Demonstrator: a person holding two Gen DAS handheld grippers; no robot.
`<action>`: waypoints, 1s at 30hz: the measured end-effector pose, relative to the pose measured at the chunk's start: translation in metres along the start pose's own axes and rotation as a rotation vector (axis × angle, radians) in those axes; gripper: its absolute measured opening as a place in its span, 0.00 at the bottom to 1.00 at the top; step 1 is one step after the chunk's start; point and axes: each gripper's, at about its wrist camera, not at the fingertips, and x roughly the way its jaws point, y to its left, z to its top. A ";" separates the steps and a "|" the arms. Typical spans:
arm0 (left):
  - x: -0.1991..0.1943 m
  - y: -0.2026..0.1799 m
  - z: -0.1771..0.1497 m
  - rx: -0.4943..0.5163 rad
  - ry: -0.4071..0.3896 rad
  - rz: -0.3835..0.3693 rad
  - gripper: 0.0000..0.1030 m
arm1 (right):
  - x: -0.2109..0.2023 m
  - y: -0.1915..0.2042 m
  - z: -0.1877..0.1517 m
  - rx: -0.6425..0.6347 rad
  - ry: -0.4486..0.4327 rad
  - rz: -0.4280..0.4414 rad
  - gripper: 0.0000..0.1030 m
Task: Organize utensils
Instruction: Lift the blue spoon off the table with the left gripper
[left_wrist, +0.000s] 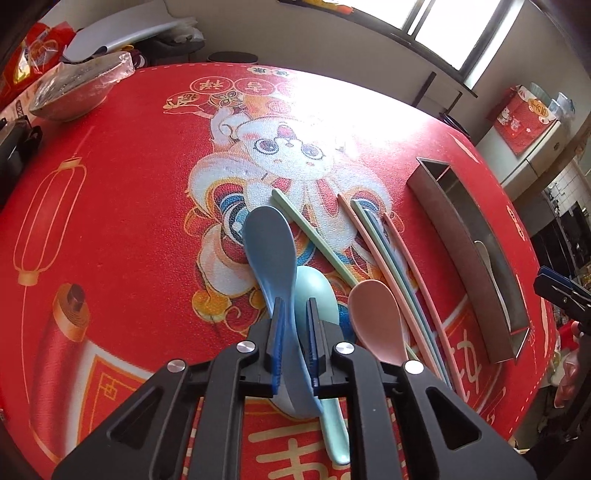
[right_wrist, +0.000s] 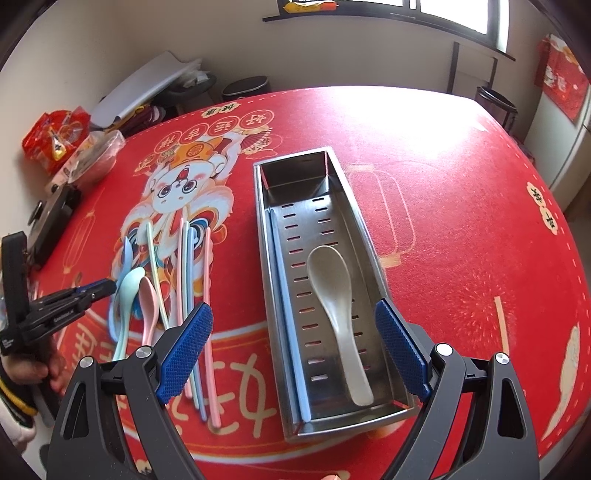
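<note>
Red printed cloth covers the round table, and on it the stainless steel tray is seen in the right wrist view, running from about 12 o'clock down to 6 o'clock at the picture's centre. Little of the sorting is judged to be done: one beige spoon lies on the tray's slotted floor, and a pale blue chopstick, perhaps a pair, is laid along its 9 o'clock wall. Left on the cloth, at 9 o'clock of the tray and well apart from it, are the loose chopsticks in pink, green and blue, a pink spoon and a mint spoon. A blue spoon is gripped by the handle in the left gripper, whose jaws are nearly closed on it, the bowl pointing to 12 o'clock. The right gripper is held wide open over the tray's near end, with nothing between its pads. How many chopsticks lie in the bundle is hard to count, since they overlap. The mint spoon is partly covered by the blue spoon and the left gripper. Whether the blue spoon is clear of the cloth cannot be told. Much of the tray's inside is hidden by its wall in the left wrist view.
</note>
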 end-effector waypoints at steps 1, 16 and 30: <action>0.000 0.002 0.000 -0.009 -0.001 0.002 0.17 | 0.000 0.000 0.000 0.002 -0.001 0.000 0.84; 0.000 0.025 -0.012 -0.114 0.013 -0.042 0.25 | -0.003 0.002 0.000 -0.008 -0.004 0.000 0.84; 0.009 0.017 -0.016 -0.129 0.034 -0.086 0.23 | -0.001 0.002 0.001 -0.004 0.000 0.001 0.84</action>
